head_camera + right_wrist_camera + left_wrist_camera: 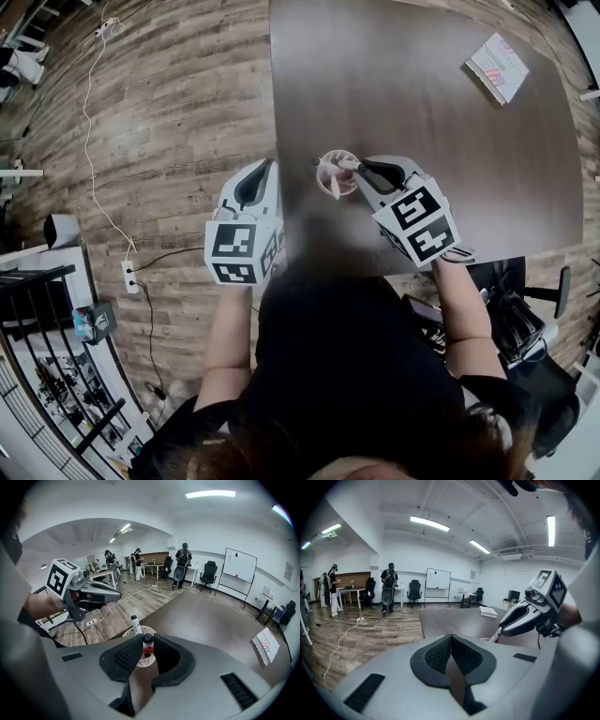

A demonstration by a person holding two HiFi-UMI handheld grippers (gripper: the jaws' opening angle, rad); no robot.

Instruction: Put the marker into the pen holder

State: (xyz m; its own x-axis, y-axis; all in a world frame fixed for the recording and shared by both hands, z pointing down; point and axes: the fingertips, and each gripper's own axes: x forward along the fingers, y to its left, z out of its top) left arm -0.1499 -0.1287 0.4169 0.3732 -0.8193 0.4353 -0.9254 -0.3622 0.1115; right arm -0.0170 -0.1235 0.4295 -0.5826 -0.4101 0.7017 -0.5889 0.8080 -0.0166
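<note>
A round white mesh pen holder (330,184) stands near the left front edge of the dark brown table (441,141). My right gripper (351,169) is shut on a white and red marker (147,642) with a black cap, held upright just over the holder's rim (128,633). Another white marker (136,623) stands inside the holder. The left gripper view shows the held marker (498,632) slanting down from the right gripper's jaws. My left gripper (265,169) hovers off the table's left edge, shut (451,654) with nothing between its pads.
A booklet (498,66) lies at the table's far right corner. A power strip (129,277) and its white cable lie on the wooden floor to the left. Several people, office chairs and a whiteboard (240,565) stand far back in the room.
</note>
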